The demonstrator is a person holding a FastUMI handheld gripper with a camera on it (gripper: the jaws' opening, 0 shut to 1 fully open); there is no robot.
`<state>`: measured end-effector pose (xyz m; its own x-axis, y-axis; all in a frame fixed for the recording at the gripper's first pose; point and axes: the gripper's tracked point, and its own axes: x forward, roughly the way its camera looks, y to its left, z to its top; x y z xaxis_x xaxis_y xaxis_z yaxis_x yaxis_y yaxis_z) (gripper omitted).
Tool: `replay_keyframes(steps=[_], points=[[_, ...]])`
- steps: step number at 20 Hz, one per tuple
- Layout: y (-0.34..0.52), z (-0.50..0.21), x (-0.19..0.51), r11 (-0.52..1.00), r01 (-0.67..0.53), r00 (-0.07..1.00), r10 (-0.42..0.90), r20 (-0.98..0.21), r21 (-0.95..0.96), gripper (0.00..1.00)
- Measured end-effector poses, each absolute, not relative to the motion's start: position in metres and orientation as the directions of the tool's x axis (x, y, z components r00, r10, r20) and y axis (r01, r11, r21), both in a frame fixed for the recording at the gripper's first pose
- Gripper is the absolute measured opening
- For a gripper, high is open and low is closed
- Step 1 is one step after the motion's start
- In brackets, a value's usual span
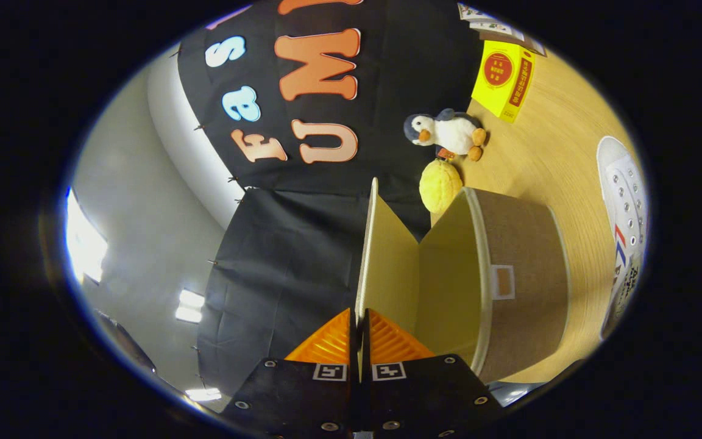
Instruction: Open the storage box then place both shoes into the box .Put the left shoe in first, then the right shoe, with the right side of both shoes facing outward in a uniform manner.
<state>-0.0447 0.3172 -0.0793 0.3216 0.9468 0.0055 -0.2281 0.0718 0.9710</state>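
While the lid [387, 256] of the storage box [518, 280] is held swung up and away from the box body, the opening step is judged to be close to complete. The lid is seen edge-on, running straight ahead from between the two fingers, and the pale inner faces of lid and box are exposed on one side of it. The gripper [360, 341] is closed narrow on the lid's edge, with a finger pressed against each face of the panel.

The box itself, a brown fabric-covered container with a small label window on its side, stands on the wooden desk [546, 152]. One white lace-up shoe [625, 231] lies on the desk beyond the box, well apart from it (which shoe of the pair it is cannot be told). A second shoe is not identified.

Further out, a yellow round soft toy [440, 185] rests just beside the far corner of the box, a plush penguin [448, 132] lies near it, and a yellow carton [503, 79] stands toward the desk's far edge.

Risks from this position are judged as follows. If the lid is released before it passes its balance point, it may fall shut again. If it is pulled too hard, the light box may tip or slide across the desk toward the shoe. A thin panel gripped only at its edge may also slip from the fingers.
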Motion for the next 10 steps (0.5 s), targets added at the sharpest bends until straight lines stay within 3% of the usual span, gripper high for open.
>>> replay_keyframes(steps=[10], points=[[0.416, -0.037, -0.081, 0.230, -0.397, 0.336, 0.937, -0.092, 0.888, 0.02]])
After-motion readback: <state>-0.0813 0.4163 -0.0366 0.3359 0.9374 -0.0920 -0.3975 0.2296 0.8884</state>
